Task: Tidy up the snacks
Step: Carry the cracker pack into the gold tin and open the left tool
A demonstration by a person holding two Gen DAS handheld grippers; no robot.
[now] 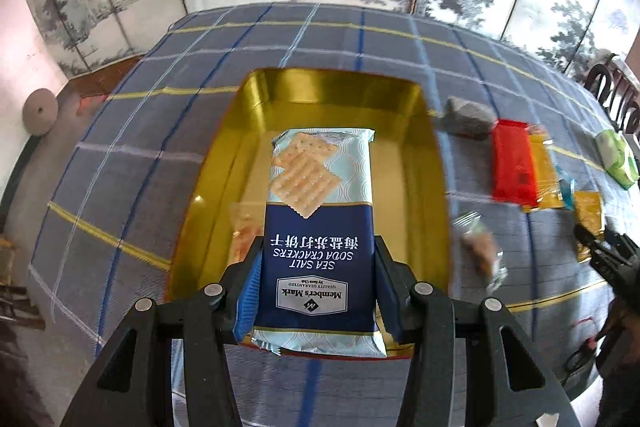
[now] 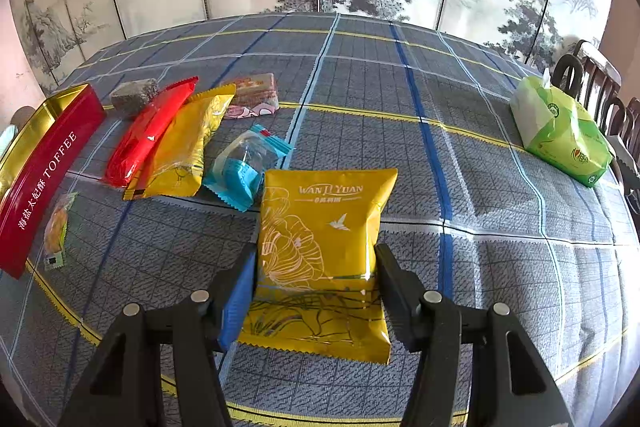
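Note:
My left gripper (image 1: 318,255) is shut on a blue and pale Sea Salt Soda Crackers pack (image 1: 316,195), which hangs lengthwise over the open gold tin (image 1: 432,187). A small orange wrapped snack (image 1: 242,227) lies inside the tin, partly hidden by the pack. In the right wrist view my right gripper (image 2: 314,259) is shut on a yellow Wan Li Yuan packet (image 2: 324,227) that rests on the checked tablecloth; its sides are pinched in between the fingers. The tin's red Toffee wall (image 2: 44,179) shows at the far left.
Between tin and right gripper lie a red packet (image 2: 148,135), a yellow packet (image 2: 184,147), a blue-and-clear sweet (image 2: 240,167), a grey-brown block (image 2: 134,95), a pink wrapped bar (image 2: 254,95) and a small clear pack (image 2: 56,227). A green tissue pack (image 2: 560,135) and chairs (image 2: 600,83) are far right.

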